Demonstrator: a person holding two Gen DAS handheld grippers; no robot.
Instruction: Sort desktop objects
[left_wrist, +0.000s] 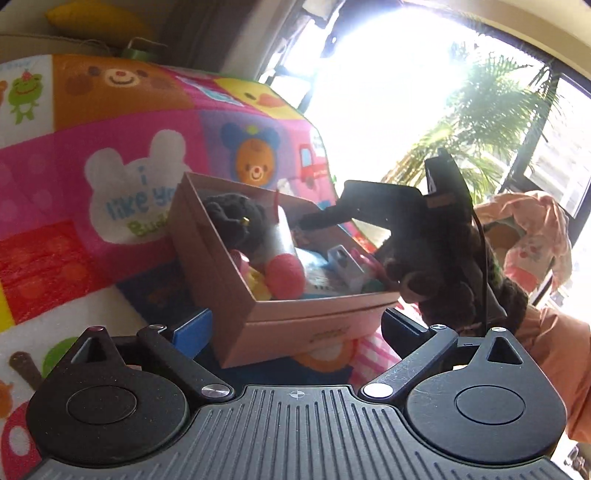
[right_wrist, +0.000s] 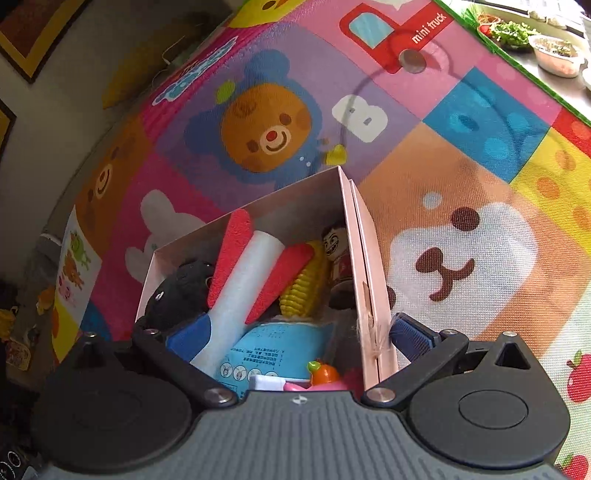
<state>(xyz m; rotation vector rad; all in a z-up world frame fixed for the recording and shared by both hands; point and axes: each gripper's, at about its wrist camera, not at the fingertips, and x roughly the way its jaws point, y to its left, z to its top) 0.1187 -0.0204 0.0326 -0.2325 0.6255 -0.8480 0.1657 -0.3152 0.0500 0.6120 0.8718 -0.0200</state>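
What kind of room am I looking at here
Probably a home living or play area: a cartoon animal play mat covers the surface, an open pink box on it is full of toys, and a sunlit window with a potted palm stands behind.

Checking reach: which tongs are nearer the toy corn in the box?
Right. The right tongs straddle the box wall, one finger inside just short of the corn. The left tongs sit open outside the box, at its near corner.

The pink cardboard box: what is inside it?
The box holds a black plush, white roller with red ends, toy corn, figurine and blue packet. Anything beneath them is covered.
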